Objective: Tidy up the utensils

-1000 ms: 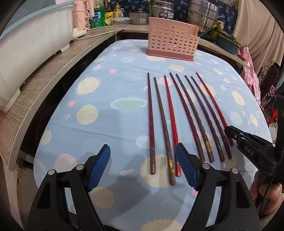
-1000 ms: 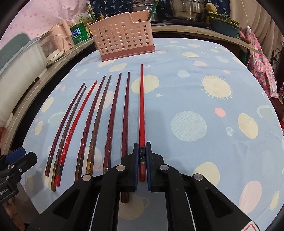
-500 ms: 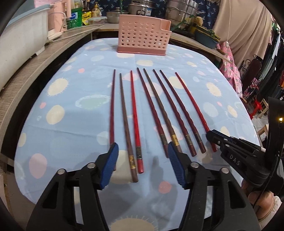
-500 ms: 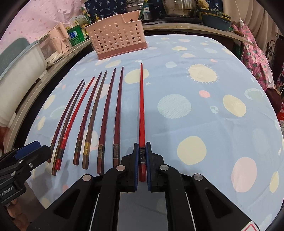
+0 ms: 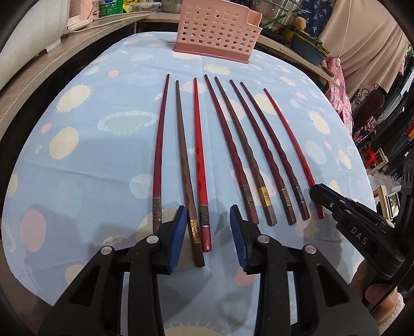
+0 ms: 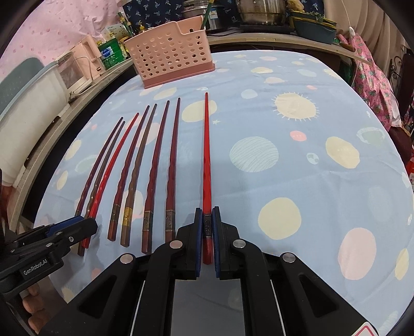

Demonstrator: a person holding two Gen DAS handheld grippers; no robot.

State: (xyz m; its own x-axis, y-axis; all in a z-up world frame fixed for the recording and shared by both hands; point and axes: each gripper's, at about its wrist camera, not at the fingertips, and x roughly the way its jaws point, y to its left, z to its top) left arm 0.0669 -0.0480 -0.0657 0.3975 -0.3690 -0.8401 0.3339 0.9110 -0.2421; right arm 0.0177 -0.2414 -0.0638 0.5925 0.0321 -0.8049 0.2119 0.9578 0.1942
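Eight chopsticks [image 5: 233, 155] lay side by side on the surface [image 5: 77, 181], which was covered by a pale blue cloth printed with suns and planets, their thick ends toward the cameras and their tips toward a pink perforated utensil basket [image 5: 217, 28] at the far edge. Most carried a metal band stamped with a round emblem; its characters were too small to read. Right claw [image 6: 207, 240]: clamped on the thick end of the rightmost, bright red chopstick [image 6: 206, 155], set slightly apart from the other seven; side marked "DAS" in the left wrist view. Left claw [image 5: 208, 237]: part-open, its jaws having just been closing, blue pads [image 5: 178, 235] standing either side of a brown chopstick [image 5: 185, 165] and a red chopstick [image 5: 199, 160] without touching them; side marked "GenRobot.AI" in the right wrist view. Shelf beyond: a green carton [image 6: 110, 51] with illegible print, steel pots [image 6: 261, 11].
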